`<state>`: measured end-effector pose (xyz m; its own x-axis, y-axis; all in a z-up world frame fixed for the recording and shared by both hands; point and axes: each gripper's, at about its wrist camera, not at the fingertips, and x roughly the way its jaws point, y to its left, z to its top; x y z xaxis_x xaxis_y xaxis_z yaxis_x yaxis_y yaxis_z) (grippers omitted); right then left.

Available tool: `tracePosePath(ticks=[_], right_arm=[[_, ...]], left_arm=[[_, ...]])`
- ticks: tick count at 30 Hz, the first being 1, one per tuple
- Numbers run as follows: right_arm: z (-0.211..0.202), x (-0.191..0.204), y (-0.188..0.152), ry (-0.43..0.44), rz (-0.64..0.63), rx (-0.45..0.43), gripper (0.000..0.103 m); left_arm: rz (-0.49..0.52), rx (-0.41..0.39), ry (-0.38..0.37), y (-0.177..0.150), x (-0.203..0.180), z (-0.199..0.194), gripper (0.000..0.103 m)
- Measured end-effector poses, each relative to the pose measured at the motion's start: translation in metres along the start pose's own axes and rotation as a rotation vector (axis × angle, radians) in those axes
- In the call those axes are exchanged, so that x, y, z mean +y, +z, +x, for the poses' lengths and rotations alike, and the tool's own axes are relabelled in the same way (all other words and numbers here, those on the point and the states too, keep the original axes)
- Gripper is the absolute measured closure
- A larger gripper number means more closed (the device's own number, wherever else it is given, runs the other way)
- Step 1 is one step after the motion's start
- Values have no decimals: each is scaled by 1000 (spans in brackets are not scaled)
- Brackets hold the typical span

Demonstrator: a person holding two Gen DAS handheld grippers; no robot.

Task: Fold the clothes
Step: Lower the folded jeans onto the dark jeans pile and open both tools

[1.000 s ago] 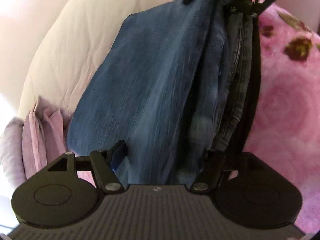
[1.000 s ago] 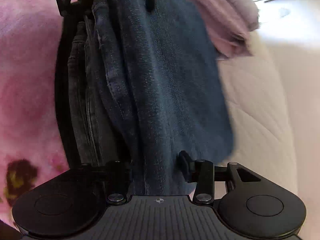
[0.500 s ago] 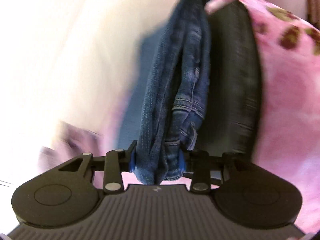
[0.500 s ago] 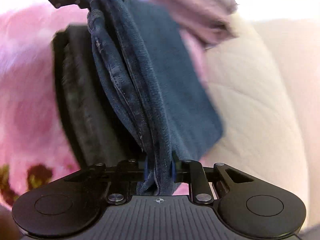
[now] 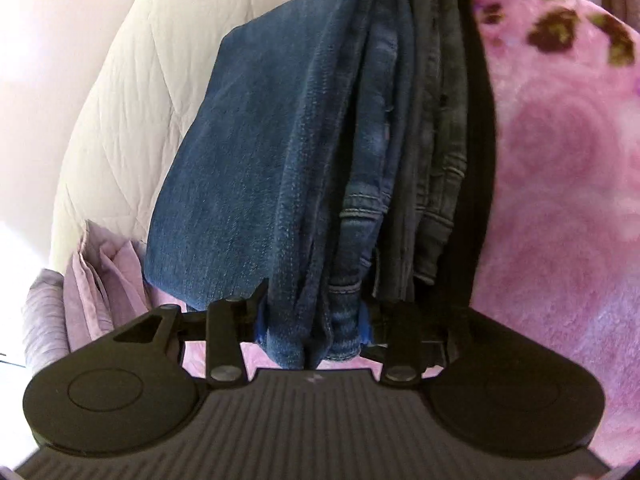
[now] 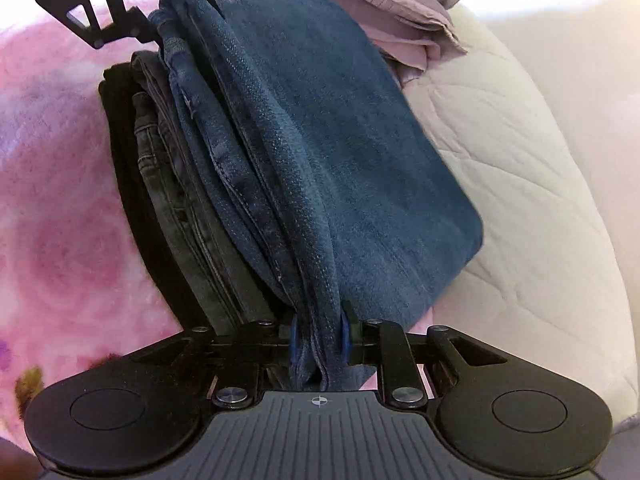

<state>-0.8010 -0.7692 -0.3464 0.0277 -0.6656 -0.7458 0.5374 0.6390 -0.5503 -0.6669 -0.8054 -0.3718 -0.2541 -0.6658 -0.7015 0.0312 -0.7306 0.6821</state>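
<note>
We pinch the folded blue jeans (image 5: 256, 168) at opposite ends: left gripper (image 5: 312, 320) and right gripper (image 6: 319, 338) both clamped tight on bunched denim. Their long axis runs between our grippers, just beside the darker folded stack (image 6: 168, 184).

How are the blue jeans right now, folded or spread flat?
Folded. The blue jeans show several stacked layers along one edge, pinched at opposite ends by the right gripper and left gripper, beside darker folded jeans.
</note>
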Motion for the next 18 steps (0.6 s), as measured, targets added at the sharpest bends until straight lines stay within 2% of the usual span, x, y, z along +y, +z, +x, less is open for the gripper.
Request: tracePosePath(ticks=[4, 7, 12, 15, 18], right_arm=[[-12, -6, 0, -11, 43, -15, 86], [-4, 3, -2, 10, 53, -1, 85], [-28, -15, -2, 45, 128, -33, 77], [-42, -25, -2, 66, 173, -52, 74], [-56, -36, -2, 88, 218, -71, 72]], left_arm=[[-15, -2, 35, -4, 16, 4, 65], [29, 3, 12, -2, 1, 8, 66], [-45, 31, -10, -3, 13, -8, 59], [-200, 24, -86, -14, 38, -30, 56], [-370, -41, -167, -26, 74, -60, 55]])
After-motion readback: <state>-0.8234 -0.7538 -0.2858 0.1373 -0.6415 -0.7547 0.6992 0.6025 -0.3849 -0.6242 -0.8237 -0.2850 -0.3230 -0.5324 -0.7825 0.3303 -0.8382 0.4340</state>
